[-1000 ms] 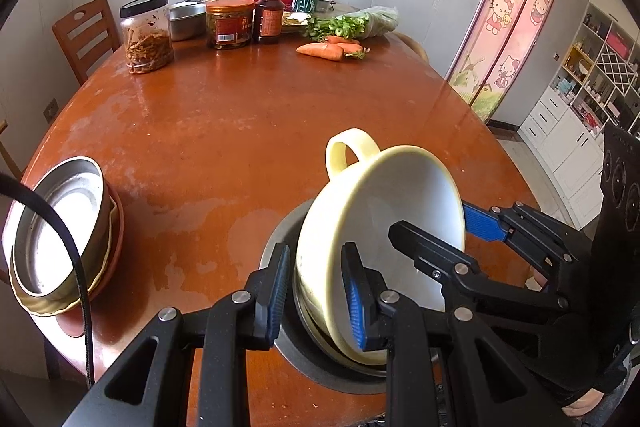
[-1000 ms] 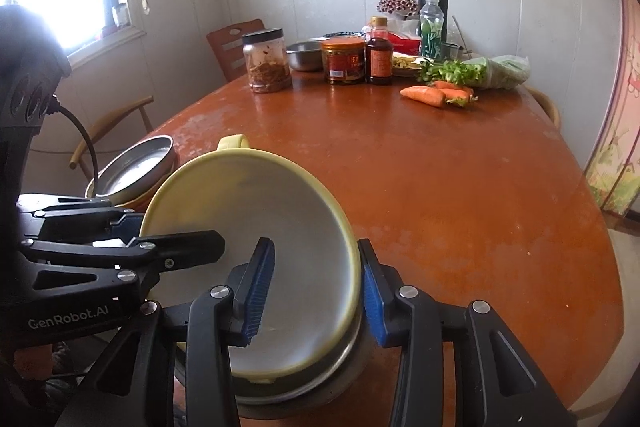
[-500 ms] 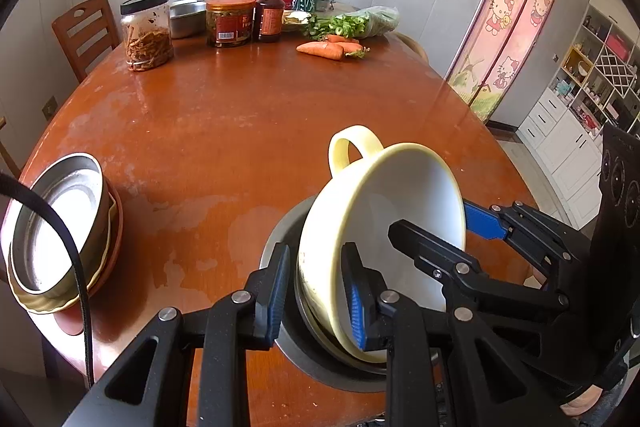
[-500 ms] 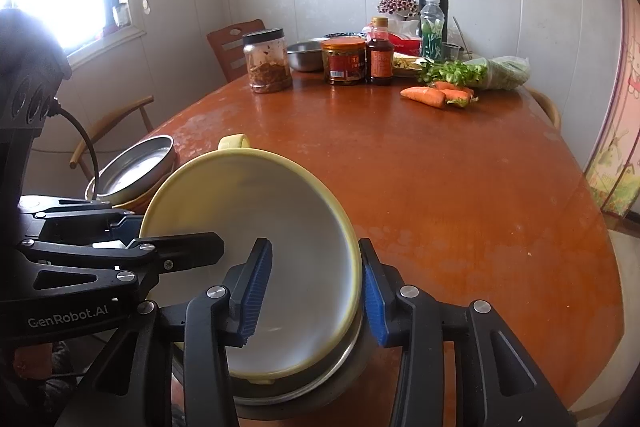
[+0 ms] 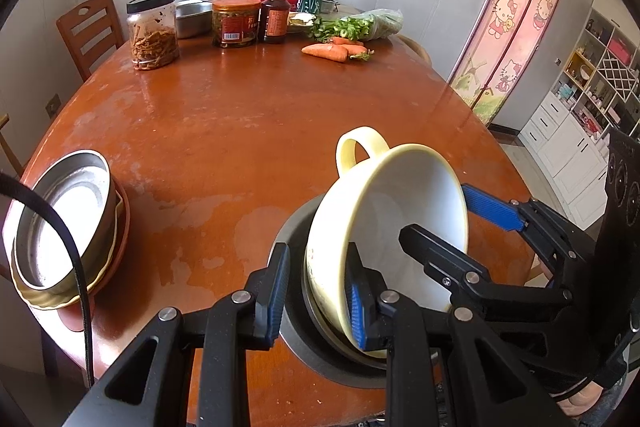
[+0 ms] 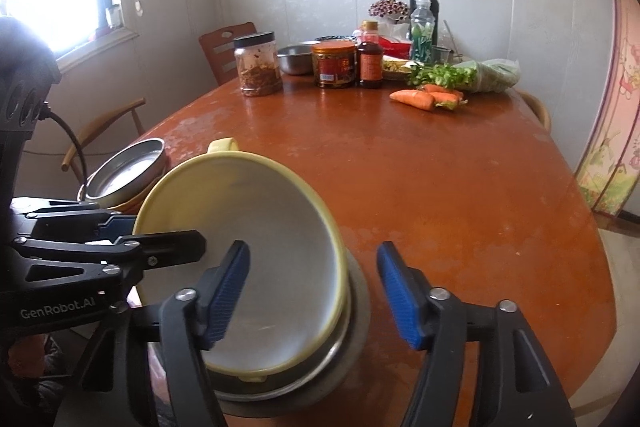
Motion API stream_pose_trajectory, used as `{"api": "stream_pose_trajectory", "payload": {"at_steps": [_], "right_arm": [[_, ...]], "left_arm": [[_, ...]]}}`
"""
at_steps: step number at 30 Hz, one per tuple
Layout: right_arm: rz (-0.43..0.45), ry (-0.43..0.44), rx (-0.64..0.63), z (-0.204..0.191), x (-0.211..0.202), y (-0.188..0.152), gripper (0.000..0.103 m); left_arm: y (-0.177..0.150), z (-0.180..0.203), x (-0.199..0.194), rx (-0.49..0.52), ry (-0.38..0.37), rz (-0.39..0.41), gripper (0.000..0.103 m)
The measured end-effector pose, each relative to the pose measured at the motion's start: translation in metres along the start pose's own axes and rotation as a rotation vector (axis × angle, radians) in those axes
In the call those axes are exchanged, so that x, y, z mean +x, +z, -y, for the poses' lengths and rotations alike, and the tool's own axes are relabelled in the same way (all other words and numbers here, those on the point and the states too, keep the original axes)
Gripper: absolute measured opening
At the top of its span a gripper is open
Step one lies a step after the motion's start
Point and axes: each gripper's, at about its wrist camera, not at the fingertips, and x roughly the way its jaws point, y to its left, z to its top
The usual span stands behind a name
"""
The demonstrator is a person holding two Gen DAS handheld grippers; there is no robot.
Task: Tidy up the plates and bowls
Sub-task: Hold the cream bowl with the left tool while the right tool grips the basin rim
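Yellow bowl (image 5: 384,227): glossy ceramic, white inside, loop handle at its 12 o'clock, tilted inside a shallow round steel pan (image 5: 296,343) at the table's near edge. Left gripper (image 5: 316,291): blue ribbed pads straddle the bowl's rim, one outside and one inside, with a gap left at the outer pad; jaws apart. Right gripper (image 6: 314,301): jaws wide apart, one blue pad over the bowl's interior, the other outside its rim. The left gripper's body reads "GenRobot.AI". Table (image 5: 240,123): round, reddish-brown, worn lacquer. At 9 o'clock, a steel dish stack (image 5: 64,227) on a yellow-rimmed plate. At 12 o'clock, carrots (image 5: 332,51) and red-labelled jar (image 5: 236,23); print unreadable.
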Motion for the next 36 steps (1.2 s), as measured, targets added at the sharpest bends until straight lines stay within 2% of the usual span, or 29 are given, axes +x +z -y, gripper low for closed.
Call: {"api": "stream_pose_trajectory", "payload": {"at_steps": [10,22,36], "right_arm": [[0.023,-0.023,-0.021,-0.001,-0.006,0.0,0.076],[0.077,0.003,-0.029,-0.004,-0.023,-0.003,0.081],[0.079,0.034,0.043,0.002,-0.032,-0.011,0.083]], "left_arm": [[-0.002,0.004,-0.008,0.021,0.016,0.017,0.027],[-0.009,0.011,-0.031,0.056,0.032,0.076,0.028],[-0.017,0.001,-0.043,0.045,0.071,0.103,0.045]]}}
